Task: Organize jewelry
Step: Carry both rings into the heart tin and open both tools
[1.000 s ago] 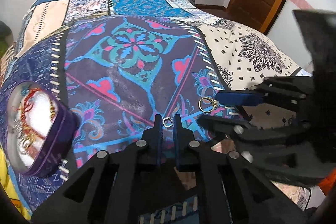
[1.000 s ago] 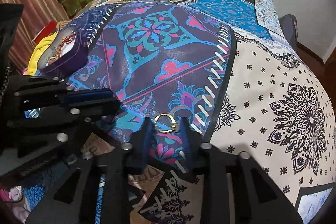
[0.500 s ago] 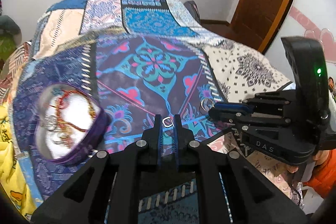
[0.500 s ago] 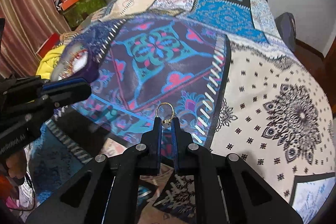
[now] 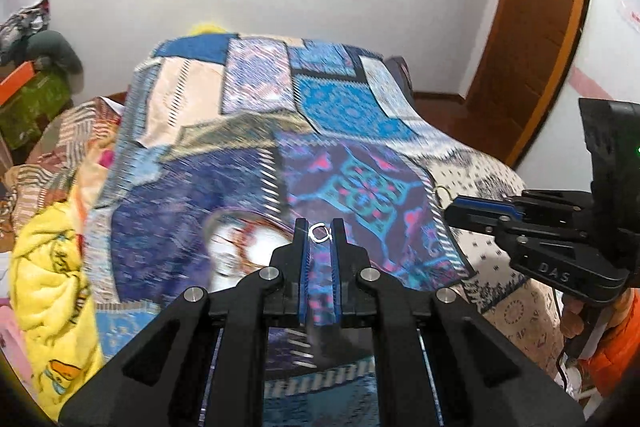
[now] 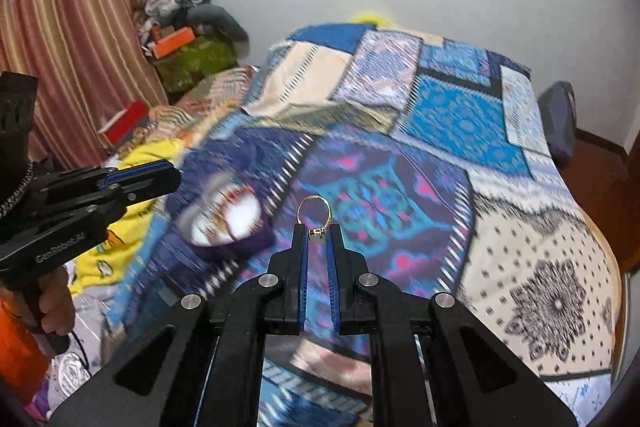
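Observation:
In the left wrist view my left gripper is shut on a small silver ring, held above the patchwork bedspread. Just left of its tips lies the round purple jewelry box, open, white inside with several pieces in it, blurred. In the right wrist view my right gripper is shut on a gold ring that stands up from its tips. The same jewelry box lies to the left of these tips. Each gripper shows at the side of the other's view: the right gripper with its gold ring, and the left gripper.
The patchwork bedspread covers the whole bed. A yellow blanket is bunched at its left side. Boxes and clothes are piled by the striped curtain. A wooden door stands at the right. A hand in an orange sleeve holds the right gripper.
Both grippers have risen off the bedspread, so more of the room shows. The right gripper closed on the gold ring and lifted it. The left has kept its silver ring and moved toward the jewelry box.

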### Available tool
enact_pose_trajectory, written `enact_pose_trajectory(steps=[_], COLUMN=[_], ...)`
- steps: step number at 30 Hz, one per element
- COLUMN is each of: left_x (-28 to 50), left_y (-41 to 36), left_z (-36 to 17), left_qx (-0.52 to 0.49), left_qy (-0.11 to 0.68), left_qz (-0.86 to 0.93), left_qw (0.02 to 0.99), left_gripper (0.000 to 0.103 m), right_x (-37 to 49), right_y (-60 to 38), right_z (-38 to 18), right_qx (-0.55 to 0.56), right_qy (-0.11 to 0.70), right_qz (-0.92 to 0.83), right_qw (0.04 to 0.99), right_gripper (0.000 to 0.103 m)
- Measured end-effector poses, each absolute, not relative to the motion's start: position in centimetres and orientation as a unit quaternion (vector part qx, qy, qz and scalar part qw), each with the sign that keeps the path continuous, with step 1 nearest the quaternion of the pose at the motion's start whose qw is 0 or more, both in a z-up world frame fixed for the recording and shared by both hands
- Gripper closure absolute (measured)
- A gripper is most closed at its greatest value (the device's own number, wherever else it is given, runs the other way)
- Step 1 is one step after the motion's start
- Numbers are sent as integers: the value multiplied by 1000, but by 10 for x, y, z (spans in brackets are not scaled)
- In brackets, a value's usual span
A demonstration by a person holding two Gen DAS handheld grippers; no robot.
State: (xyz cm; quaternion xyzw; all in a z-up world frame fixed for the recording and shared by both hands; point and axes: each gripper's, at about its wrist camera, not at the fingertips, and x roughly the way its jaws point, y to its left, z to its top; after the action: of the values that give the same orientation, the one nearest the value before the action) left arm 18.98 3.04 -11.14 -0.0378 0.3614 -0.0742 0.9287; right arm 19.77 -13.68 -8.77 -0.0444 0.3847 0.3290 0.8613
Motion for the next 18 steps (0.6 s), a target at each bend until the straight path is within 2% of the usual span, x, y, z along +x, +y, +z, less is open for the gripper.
enact_pose_trajectory(steps=[9,18], left_x=[184,192], left_y=[68,83], left_z=[-98,-133], left_qx=[-50,-65], left_qy=[335,371], left_qz=[-46,-49], left_qw=[940,925], left_gripper=[95,95], right_x=[203,212], right_y=[-87,-56], right_z=[-92,-126], right_qx=[-51,-70], right_qy=[376,411], right_qz=[371,383], right_qw=[848,825], right_gripper=[95,95])
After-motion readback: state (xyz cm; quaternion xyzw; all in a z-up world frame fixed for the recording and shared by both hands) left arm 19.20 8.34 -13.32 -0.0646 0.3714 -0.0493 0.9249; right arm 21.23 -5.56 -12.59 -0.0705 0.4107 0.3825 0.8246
